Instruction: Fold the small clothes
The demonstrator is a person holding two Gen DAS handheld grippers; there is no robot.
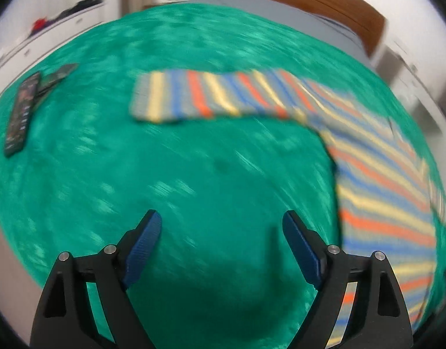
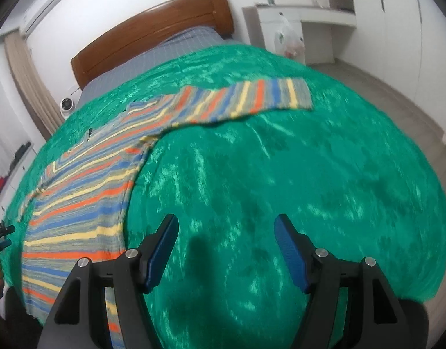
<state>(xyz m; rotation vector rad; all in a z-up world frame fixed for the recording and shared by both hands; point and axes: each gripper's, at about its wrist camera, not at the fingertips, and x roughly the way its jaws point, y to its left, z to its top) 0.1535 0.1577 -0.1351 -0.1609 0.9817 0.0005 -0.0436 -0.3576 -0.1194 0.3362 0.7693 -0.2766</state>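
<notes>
On the bed point(image 2: 193, 43), under a big green blanket point(image 2: 310, 174) that covers most of it, is where this is all happening. Spread flat on the blanket is the striped sweater point(image 2: 86, 192), orange, yellow and blue bands, with the body lying open and both sleeves sticking straight out sideways: one sleeve point(image 1: 193, 96) in the left wrist view, the other sleeve point(image 2: 252, 99) in the right wrist view. So I'd say the folding has barely started; it's laid out and smoothed, but no sleeve is tucked in and the body isn't doubled over yet, so pretty much every fold is left. Over by the blanket's edge sit a couple of remotes point(image 1: 22, 113), well clear of the sweater. The left tool point(image 1: 221, 242) is released, spread wide over bare blanket just beside the sweater's body, nothing in it. The right tool point(image 2: 225, 247) is parted too, empty, hovering over green just off the sweater's side.
</notes>
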